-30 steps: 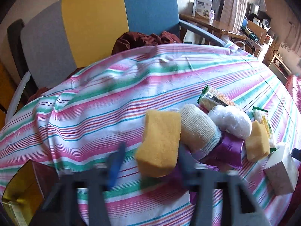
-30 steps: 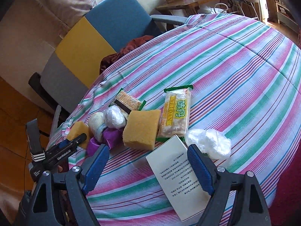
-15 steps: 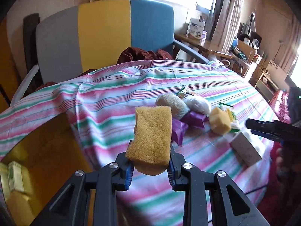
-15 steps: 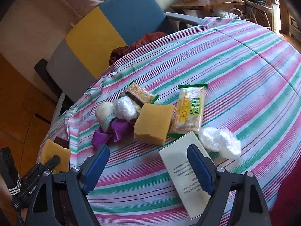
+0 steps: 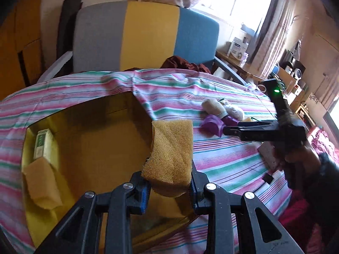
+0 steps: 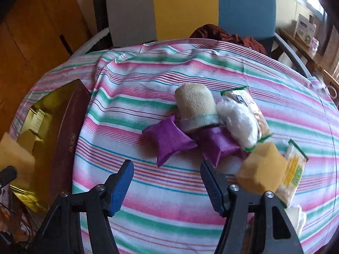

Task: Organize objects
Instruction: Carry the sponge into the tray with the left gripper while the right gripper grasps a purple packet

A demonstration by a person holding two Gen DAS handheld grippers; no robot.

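Note:
My left gripper is shut on a yellow sponge, held over the open gold-lined box. Inside the box lie another sponge and a small green-and-white carton. My right gripper points down at the striped tablecloth just in front of a purple pouch; its jaws are closing with nothing between them. Behind the pouch sit a cream sock, a white plastic bundle, a second purple pouch, a yellow sponge and snack packets.
The box has a dark red outer wall and stands at the table's left edge. A grey, yellow and blue chair with a dark red cloth stands behind the table. A hand holds the right gripper's handle in the left wrist view.
The left gripper lifted the sponge off the table and carried it left over the box. The right gripper swung left from the white booklet toward the purple pouches, its jaws narrowing.

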